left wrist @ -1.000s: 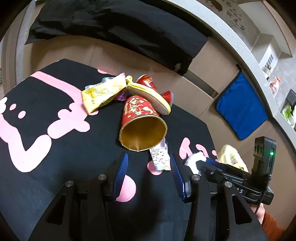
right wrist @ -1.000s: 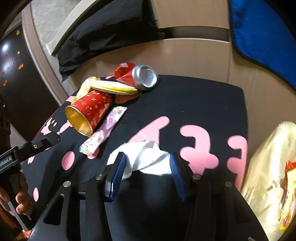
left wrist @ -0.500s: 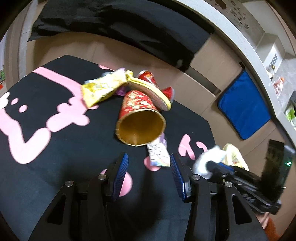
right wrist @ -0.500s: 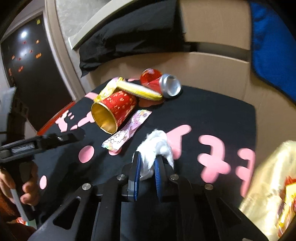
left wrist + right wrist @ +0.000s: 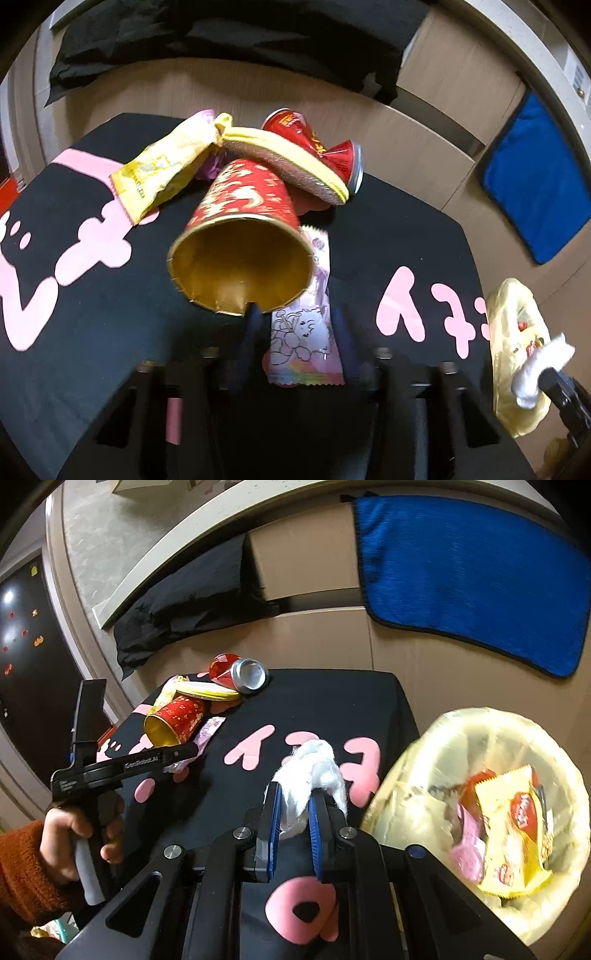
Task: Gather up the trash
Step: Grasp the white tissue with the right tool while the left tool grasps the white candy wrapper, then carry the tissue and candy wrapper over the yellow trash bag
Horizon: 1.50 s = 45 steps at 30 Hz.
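Right hand-held gripper (image 5: 293, 825) has clamped the tissue (image 5: 314, 771) — left (image 5: 295, 332) closing around the wrapper (image 5: 304, 332).

Black tongs (image 5: 293, 825) with blue pads; fuzzy orange sleeve (image 5: 20, 867).

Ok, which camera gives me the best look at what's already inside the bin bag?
The right wrist view. It looks down into the open yellow bin bag, showing a yellow snack wrapper and something pink inside. The left wrist view catches only the bag's outer side at the frame edge, partly behind the white tissue; its contents are barely visible.
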Motion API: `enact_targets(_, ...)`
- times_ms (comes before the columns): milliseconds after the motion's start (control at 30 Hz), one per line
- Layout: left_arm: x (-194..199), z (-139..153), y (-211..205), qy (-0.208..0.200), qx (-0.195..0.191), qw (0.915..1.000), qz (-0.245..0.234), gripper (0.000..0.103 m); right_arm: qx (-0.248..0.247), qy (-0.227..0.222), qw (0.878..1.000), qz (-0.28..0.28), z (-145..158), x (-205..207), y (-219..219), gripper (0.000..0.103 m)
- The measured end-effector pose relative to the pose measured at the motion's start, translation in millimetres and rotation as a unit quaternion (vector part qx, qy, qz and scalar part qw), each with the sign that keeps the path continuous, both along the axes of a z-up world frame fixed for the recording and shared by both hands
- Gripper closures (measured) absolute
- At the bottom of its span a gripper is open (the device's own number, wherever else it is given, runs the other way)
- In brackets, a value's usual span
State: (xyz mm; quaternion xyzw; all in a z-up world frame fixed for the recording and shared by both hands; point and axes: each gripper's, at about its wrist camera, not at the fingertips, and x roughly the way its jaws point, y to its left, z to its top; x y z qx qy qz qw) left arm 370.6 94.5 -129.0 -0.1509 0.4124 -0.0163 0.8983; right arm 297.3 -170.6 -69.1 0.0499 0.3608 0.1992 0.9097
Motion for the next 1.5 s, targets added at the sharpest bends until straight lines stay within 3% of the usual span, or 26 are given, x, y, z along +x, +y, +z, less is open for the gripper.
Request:
enact_targets(200,-23.3,10.5,0.3,-0.013,0.003,0.9996,-0.026,0.081,0.004,-0.002,1.0,-0.001,0.6,-6.2,-2.0,0.09)
enact_targets(567,-86.4,79.7,-3.4,-0.112,0.02,0.9923,-0.05,0.082,0.006,-0.029,1.0,0.012,21.6,-19.3,7.3,0.09)
enact_targets(833,-115.5,146.6,-33.3,-0.193,0.032,0.978,-0.073,0.082,-0.001,-0.083,0.997,0.002,68.0,-40.9,-3.0,0.09)
enact_targets(1033,-140.4,179.9,-78.1,-0.248,0.059,0.9615,-0.104,0.082,-0.016,-0.132,0.991,-0.018,104.8,-63.4,-27.0,0.09)
enact_targets(1500,-142.1,206.7,-193.5,-0.268,0.032,0.9386,-0.216,0.082,-0.029,-0.201,0.973,-0.11,152.9,-92.4,-119.2,0.09)
